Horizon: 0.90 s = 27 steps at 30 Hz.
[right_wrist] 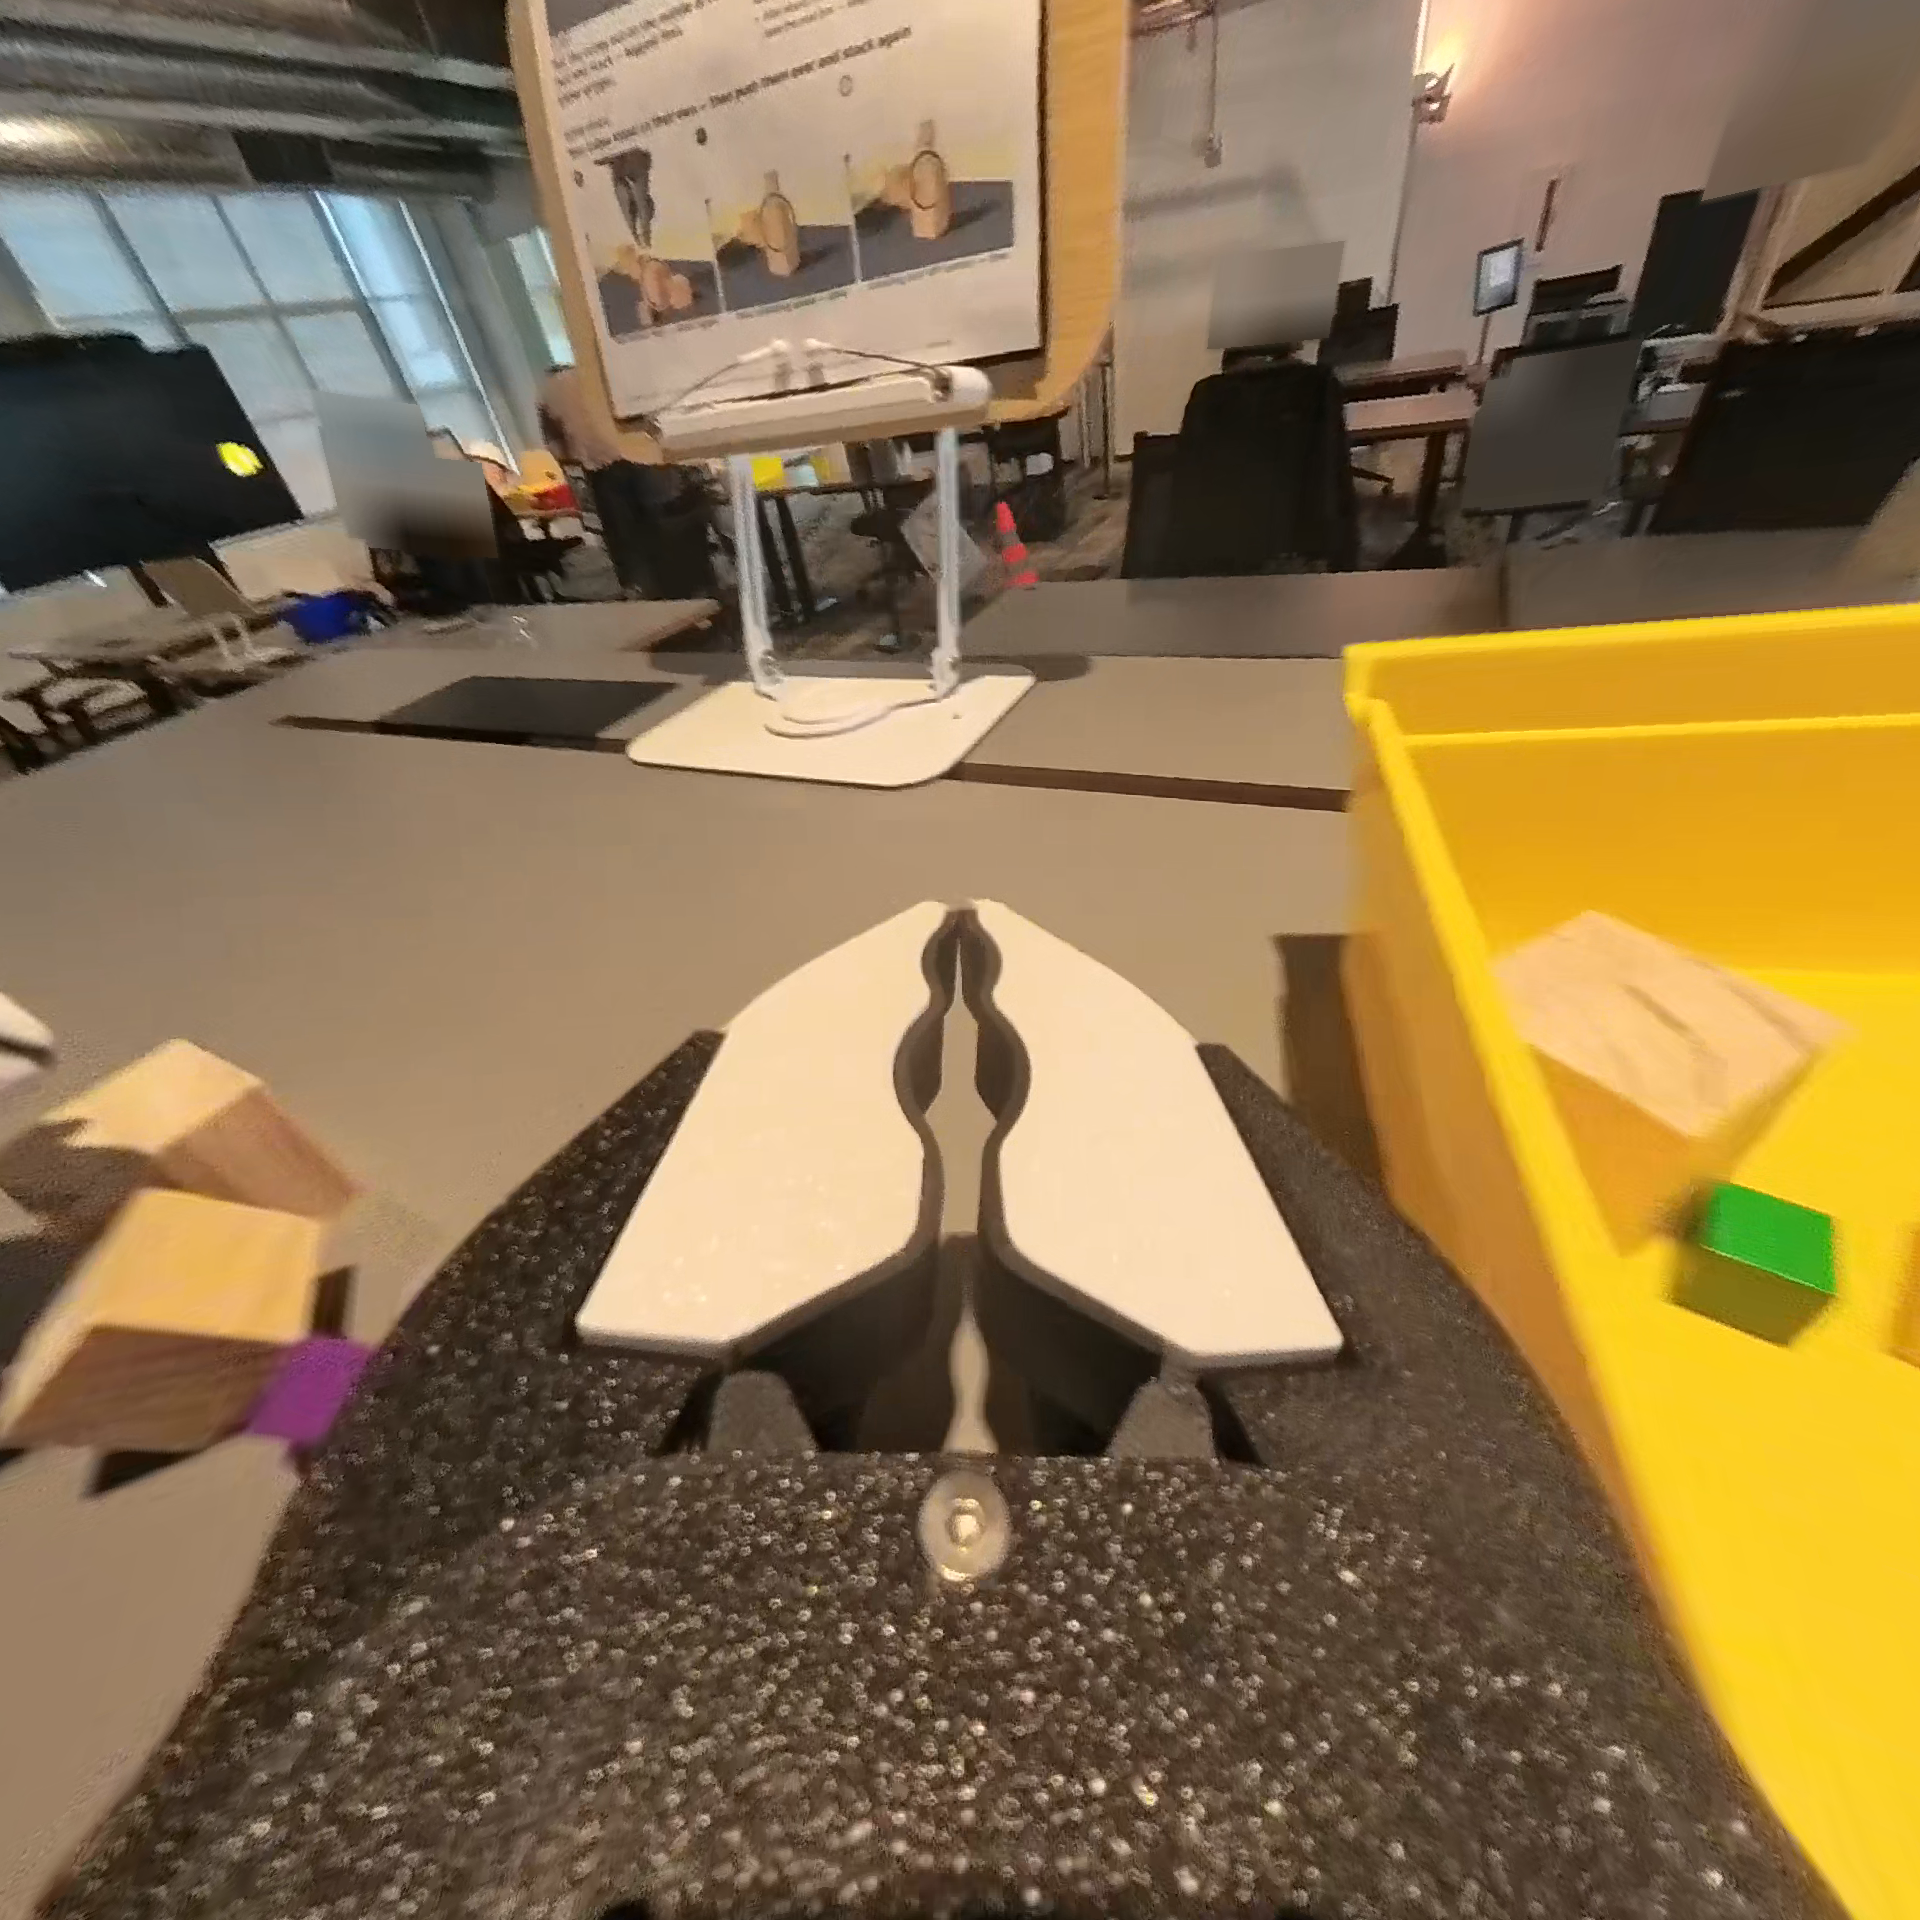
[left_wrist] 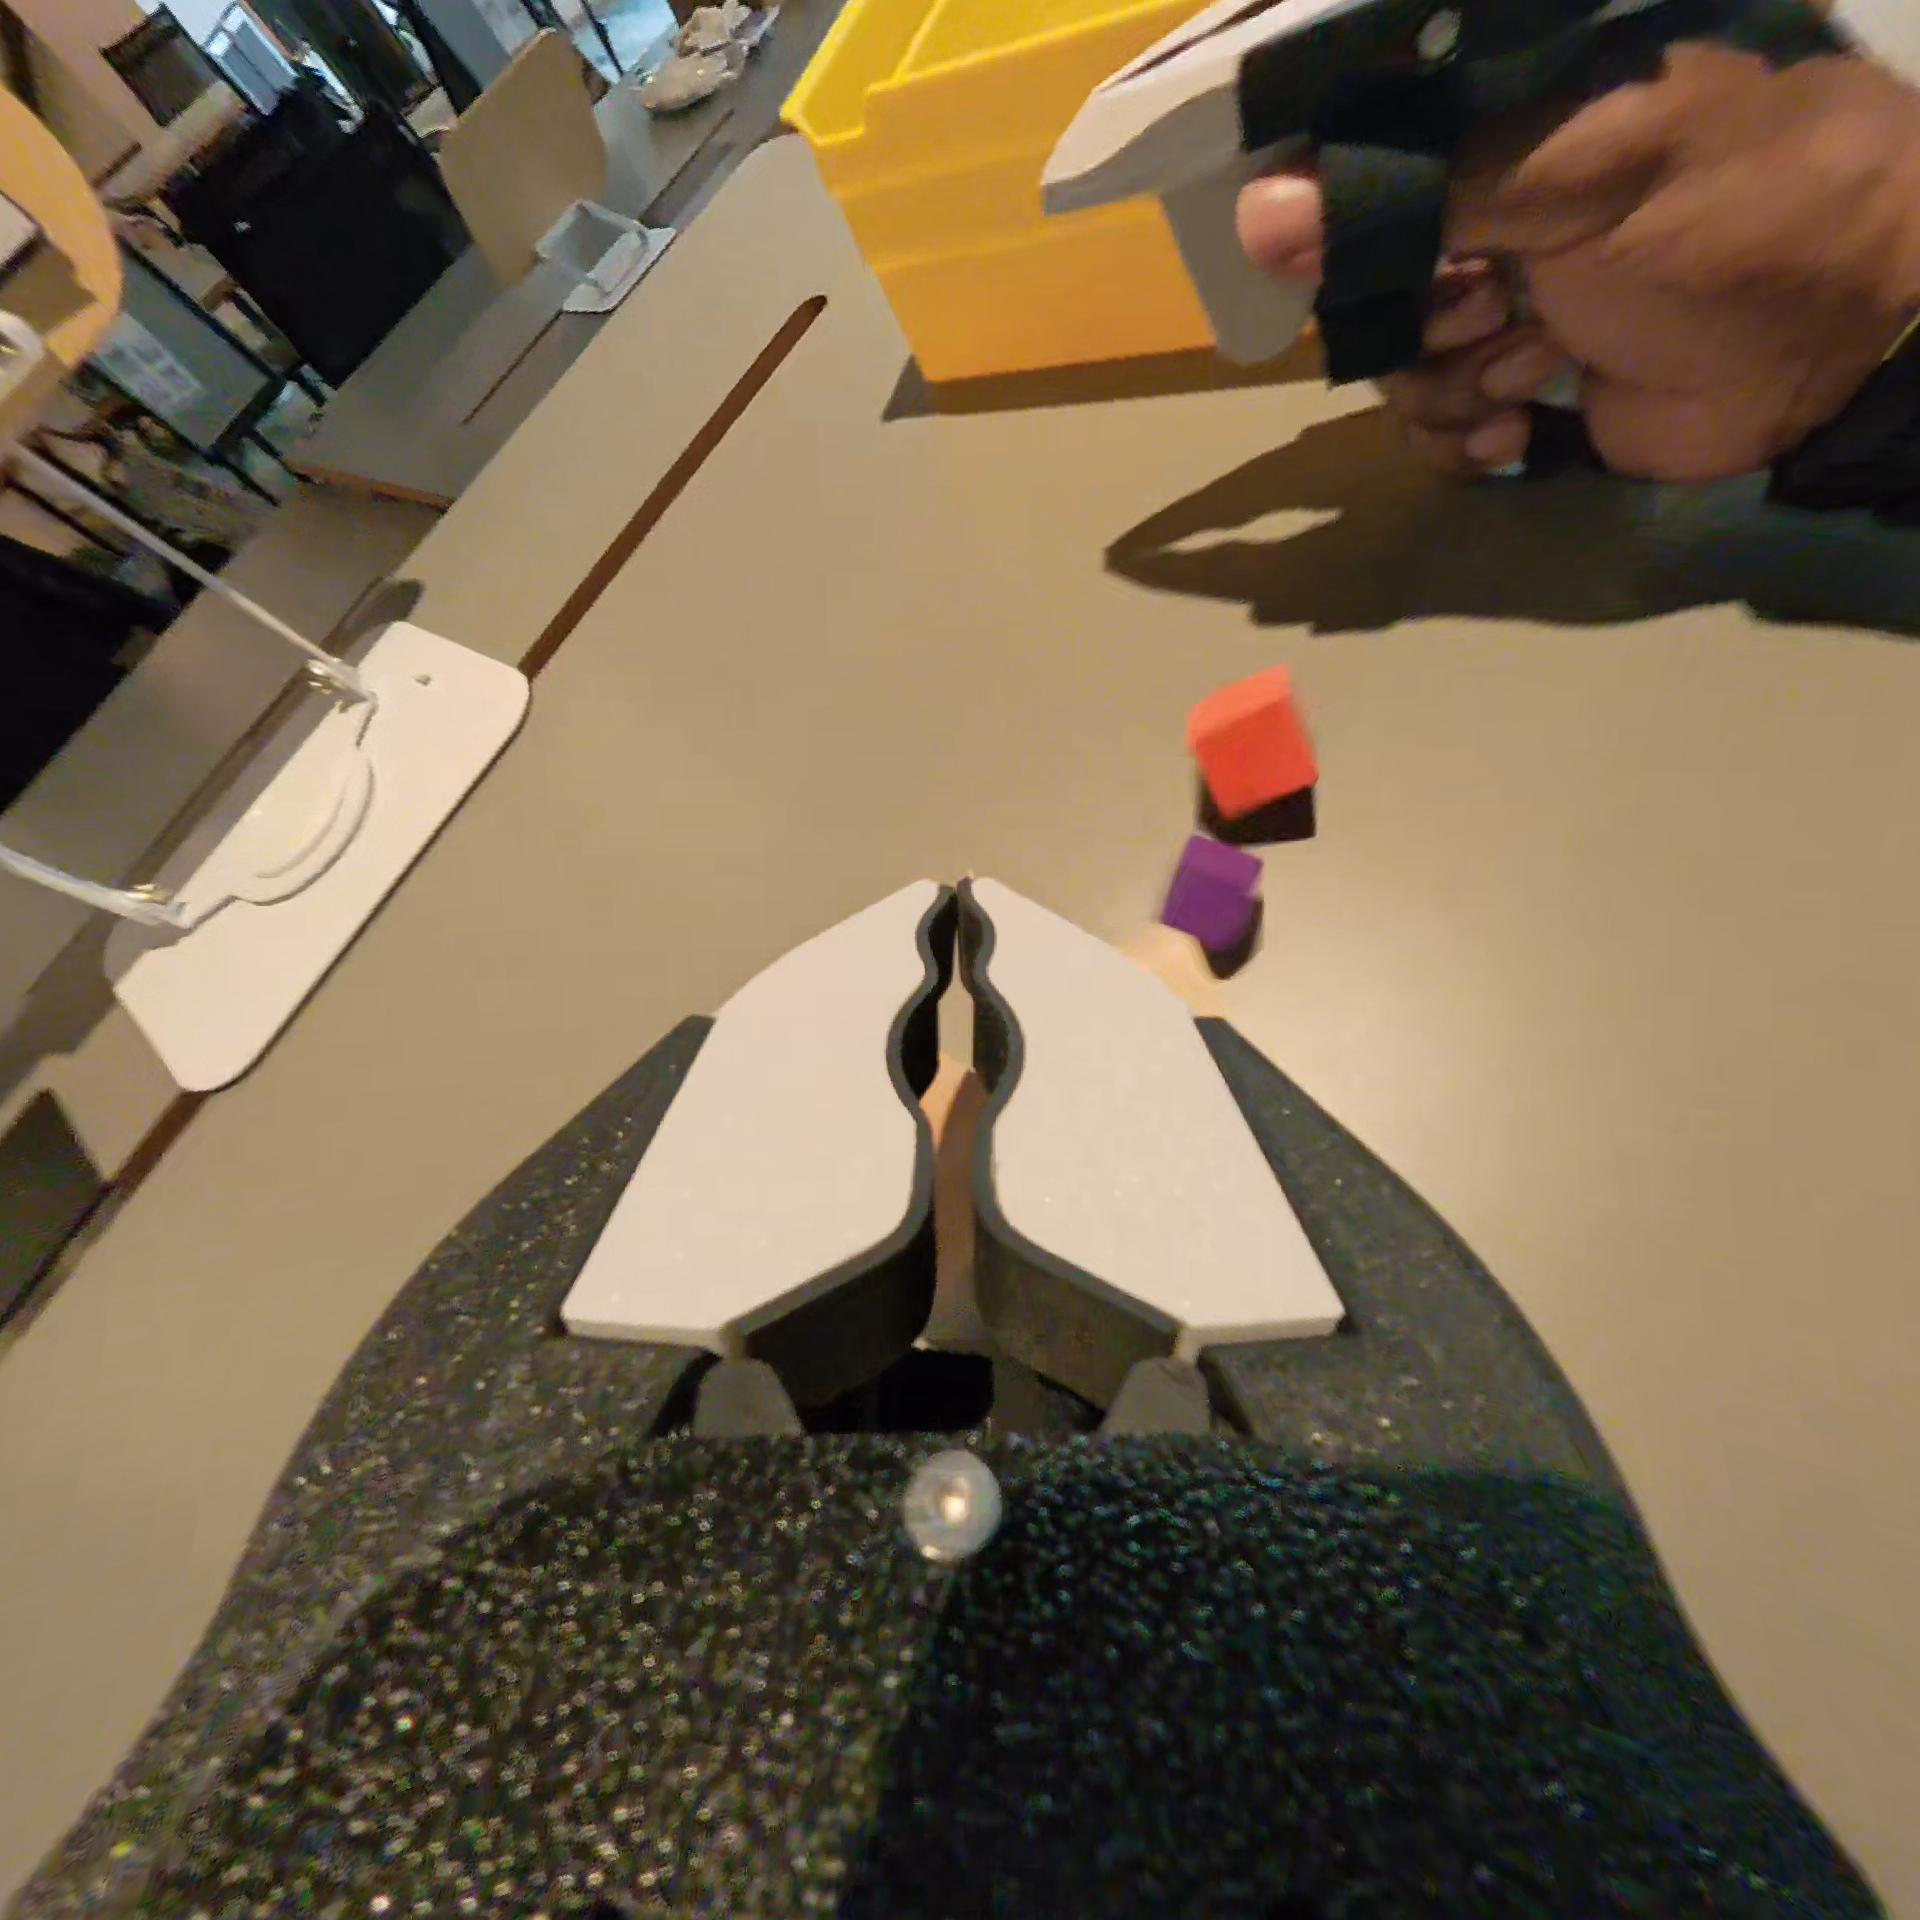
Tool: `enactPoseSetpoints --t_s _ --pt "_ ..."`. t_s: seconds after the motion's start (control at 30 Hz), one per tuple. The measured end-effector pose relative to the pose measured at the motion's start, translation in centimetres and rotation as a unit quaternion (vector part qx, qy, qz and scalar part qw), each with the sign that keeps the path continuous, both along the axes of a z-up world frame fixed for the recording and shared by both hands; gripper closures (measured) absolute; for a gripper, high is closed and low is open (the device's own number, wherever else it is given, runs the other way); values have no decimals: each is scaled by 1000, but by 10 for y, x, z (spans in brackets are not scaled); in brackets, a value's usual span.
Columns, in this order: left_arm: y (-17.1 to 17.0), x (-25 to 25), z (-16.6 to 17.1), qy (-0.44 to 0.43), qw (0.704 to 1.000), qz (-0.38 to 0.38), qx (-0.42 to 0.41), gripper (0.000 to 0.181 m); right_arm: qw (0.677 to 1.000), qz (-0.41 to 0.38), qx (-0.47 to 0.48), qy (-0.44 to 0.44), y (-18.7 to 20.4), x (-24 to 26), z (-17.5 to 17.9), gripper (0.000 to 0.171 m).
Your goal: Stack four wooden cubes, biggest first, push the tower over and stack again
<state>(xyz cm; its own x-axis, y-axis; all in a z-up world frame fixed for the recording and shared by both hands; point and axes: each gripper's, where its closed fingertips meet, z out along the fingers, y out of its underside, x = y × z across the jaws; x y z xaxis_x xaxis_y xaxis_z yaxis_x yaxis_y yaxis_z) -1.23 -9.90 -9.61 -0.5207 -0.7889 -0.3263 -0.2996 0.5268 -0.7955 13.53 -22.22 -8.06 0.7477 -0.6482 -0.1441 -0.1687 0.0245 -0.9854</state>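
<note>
My left gripper (left_wrist: 956,888) is shut and empty, low over the grey table (left_wrist: 1039,582). Just right of its tip lie a blurred purple cube (left_wrist: 1210,894) and a blurred red cube (left_wrist: 1252,738). Pale wood shows under and beside its fingers (left_wrist: 1169,951). My right gripper (right_wrist: 961,909) is shut and empty above the table; in the left wrist view it (left_wrist: 1070,177) is held high at the upper right. In the right wrist view, two tilted wooden cubes (right_wrist: 197,1122) (right_wrist: 166,1309) and the purple cube (right_wrist: 312,1387) sit at the lower left.
A yellow bin (right_wrist: 1455,1039) stands at the right and holds a wooden cube (right_wrist: 1652,1039) and a green cube (right_wrist: 1761,1273); it also shows in the left wrist view (left_wrist: 987,208). A white stand (right_wrist: 831,738) with a poster board stands at the table's far side. The tips of one gripper are about 20 centimeters away from the tips of the other.
</note>
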Motion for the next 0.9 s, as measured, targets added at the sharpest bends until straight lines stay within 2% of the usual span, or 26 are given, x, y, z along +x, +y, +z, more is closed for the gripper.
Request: enactPoseSetpoints --t_s 0.1,0.23,0.4,0.47,0.5,0.63,0.73,0.9 --pt "16 1 11 -41 998 41 14 179 999 26 -17 -11 -15 -4 -1 171" --pt "62 -6 24 -119 985 117 -38 178 997 67 -34 -31 -18 -22 -2 170" --pt "107 -29 -6 -150 968 167 -110 168 982 173 -48 -58 3 -66 -2 165" --pt "109 -39 4 -188 960 159 -137 161 971 223 -43 -72 16 -92 0 164" --pt "109 -43 11 -208 955 153 -146 164 968 241 -36 -67 23 -103 1 163" --pt "110 -47 17 -228 950 145 -160 162 961 275 25 -3 49 -144 17 155" --pt "108 -46 15 -225 952 145 -150 159 970 234 -52 29 68 -157 -8 146" --pt "98 -44 7 -219 961 136 -96 159 962 196 -183 44 82 -176 -56 124"
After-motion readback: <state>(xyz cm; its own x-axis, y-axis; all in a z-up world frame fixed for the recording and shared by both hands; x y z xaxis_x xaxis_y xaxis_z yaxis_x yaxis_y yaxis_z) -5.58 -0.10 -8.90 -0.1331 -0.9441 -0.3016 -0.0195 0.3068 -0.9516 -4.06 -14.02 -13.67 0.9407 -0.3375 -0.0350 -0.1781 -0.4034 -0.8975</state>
